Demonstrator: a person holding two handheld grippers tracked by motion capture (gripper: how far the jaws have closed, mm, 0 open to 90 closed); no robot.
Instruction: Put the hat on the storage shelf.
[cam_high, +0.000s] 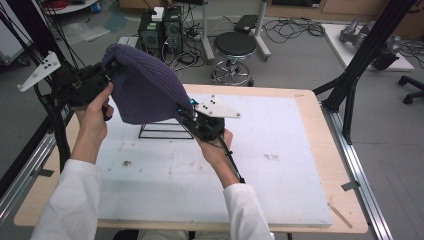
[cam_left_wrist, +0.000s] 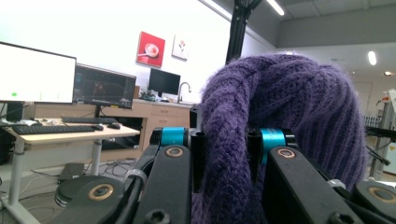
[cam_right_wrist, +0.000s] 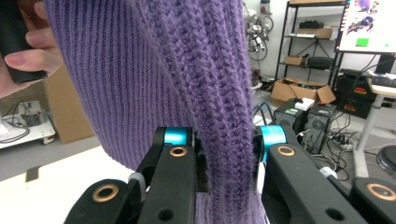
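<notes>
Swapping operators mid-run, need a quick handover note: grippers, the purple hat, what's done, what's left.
Left gripper: shut on the rolled brim of the purple knit hat, held up at the left.
Right gripper: shut on the brim at the hat's opposite, lower edge.
Hat: off the table, stretched between the two grippers, hanging above the black wire stand on the white mat.
Done: the hat is picked up and gripped on both sides.
Left: probably lowering it onto the wire stand, then opening both grippers; that is a guess from where it hangs.
</notes>
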